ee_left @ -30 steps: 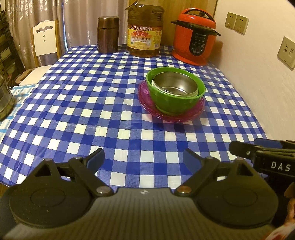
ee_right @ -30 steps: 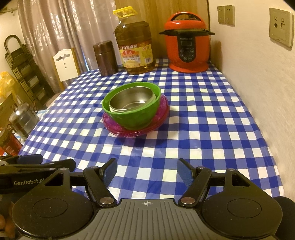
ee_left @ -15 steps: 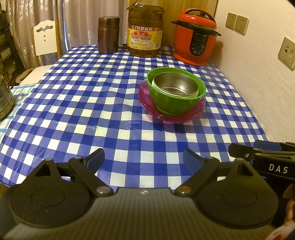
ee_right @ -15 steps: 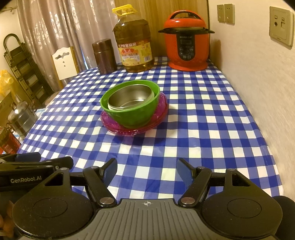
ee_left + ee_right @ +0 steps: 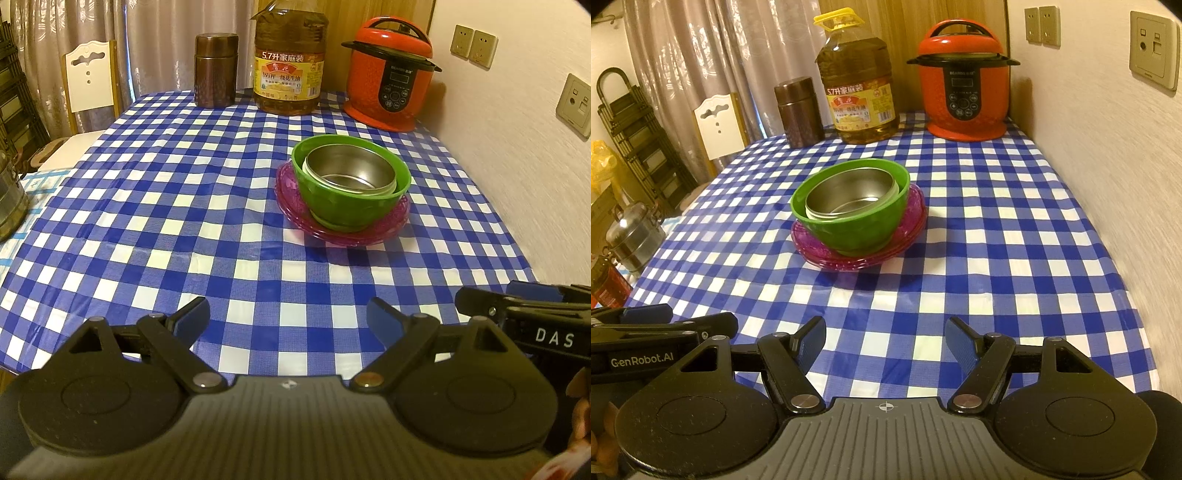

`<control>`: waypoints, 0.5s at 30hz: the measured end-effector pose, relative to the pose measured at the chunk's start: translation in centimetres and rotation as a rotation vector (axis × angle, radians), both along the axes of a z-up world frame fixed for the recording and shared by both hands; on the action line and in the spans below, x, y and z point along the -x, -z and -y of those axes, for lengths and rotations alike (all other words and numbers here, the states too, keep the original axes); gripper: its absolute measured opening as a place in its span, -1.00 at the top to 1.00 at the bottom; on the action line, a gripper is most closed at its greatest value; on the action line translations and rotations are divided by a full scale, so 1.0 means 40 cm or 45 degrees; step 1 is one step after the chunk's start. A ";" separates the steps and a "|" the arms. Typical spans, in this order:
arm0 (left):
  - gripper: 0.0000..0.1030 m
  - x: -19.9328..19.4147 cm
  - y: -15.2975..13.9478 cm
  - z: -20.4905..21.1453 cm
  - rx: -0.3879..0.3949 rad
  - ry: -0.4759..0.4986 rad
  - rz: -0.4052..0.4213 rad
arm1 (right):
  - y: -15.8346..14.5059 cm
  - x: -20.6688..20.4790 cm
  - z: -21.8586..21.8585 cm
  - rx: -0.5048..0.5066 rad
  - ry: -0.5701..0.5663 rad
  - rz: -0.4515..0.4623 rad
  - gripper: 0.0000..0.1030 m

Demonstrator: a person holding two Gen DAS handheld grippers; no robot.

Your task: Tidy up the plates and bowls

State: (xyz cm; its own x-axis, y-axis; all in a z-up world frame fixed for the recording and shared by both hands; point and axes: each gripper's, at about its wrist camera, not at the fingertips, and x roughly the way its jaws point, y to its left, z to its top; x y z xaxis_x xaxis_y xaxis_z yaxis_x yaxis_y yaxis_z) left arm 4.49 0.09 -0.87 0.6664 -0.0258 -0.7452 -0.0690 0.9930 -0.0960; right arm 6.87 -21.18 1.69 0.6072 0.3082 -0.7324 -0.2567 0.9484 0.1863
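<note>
A steel bowl (image 5: 351,173) (image 5: 853,197) sits nested inside a green bowl (image 5: 347,206) (image 5: 857,232), which stands on stacked pink plates (image 5: 295,206) (image 5: 812,247) in the middle of the checked table. My left gripper (image 5: 288,317) hovers open over the near table edge, well short of the stack, with nothing between its fingers. My right gripper (image 5: 885,336) is likewise open and empty near the front edge. Each gripper shows at the side of the other's view: the right gripper (image 5: 517,306), the left gripper (image 5: 665,321).
At the table's far end stand a brown canister (image 5: 216,70), a big oil bottle (image 5: 288,62) and a red pressure cooker (image 5: 391,77). A wall with sockets (image 5: 1152,48) runs along the right. A white chair (image 5: 88,77) and a steel pot (image 5: 631,236) are to the left.
</note>
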 end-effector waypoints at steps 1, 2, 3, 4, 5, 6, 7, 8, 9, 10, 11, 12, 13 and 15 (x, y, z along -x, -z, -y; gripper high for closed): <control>-0.76 0.001 0.000 0.001 0.001 0.000 0.000 | 0.000 0.000 0.000 0.000 0.000 0.000 -0.39; -0.76 0.001 0.000 0.001 0.000 -0.001 0.000 | 0.000 -0.002 -0.001 0.000 0.000 0.000 -0.39; -0.76 0.000 0.000 0.001 0.000 -0.001 0.000 | 0.000 0.000 0.000 0.000 0.000 0.000 -0.39; -0.76 0.001 0.000 0.001 0.000 -0.001 0.000 | 0.000 0.000 0.000 0.000 0.001 -0.001 -0.39; -0.76 0.001 0.000 0.001 0.000 0.000 0.001 | 0.000 -0.001 0.000 0.000 0.001 -0.001 -0.39; -0.76 0.000 0.000 0.000 0.000 -0.001 0.002 | 0.000 0.000 0.000 0.000 0.000 0.000 -0.39; -0.76 0.000 0.000 0.001 0.000 -0.001 0.001 | 0.000 0.000 0.000 0.001 0.000 0.000 -0.39; -0.76 0.000 0.000 0.001 0.000 0.000 0.001 | 0.000 0.000 0.000 0.000 0.000 0.000 -0.39; -0.76 -0.001 0.001 0.001 0.000 0.001 0.000 | 0.000 0.000 0.000 -0.001 0.001 0.000 -0.39; -0.76 0.000 0.000 0.002 -0.002 0.000 0.001 | 0.000 0.000 0.000 0.000 0.001 0.000 -0.39; -0.76 0.000 0.000 0.002 -0.002 -0.001 0.002 | 0.000 0.000 0.000 0.001 0.001 0.000 -0.39; -0.76 0.000 0.000 0.002 -0.001 -0.001 0.001 | 0.000 0.000 0.000 0.001 0.000 0.000 -0.39; -0.76 -0.001 0.001 0.001 0.000 -0.001 0.000 | 0.000 0.000 0.000 0.000 0.000 0.000 -0.39; -0.76 0.000 0.000 0.003 -0.004 -0.001 0.001 | 0.000 0.000 0.000 0.001 0.000 0.000 -0.39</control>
State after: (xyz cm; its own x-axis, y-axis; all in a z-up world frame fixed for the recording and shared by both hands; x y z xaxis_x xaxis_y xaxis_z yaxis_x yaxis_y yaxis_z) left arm 4.50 -0.02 -0.88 0.6668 -0.0231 -0.7448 -0.0697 0.9932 -0.0932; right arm 6.87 -21.18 1.69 0.6071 0.3078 -0.7326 -0.2566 0.9485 0.1858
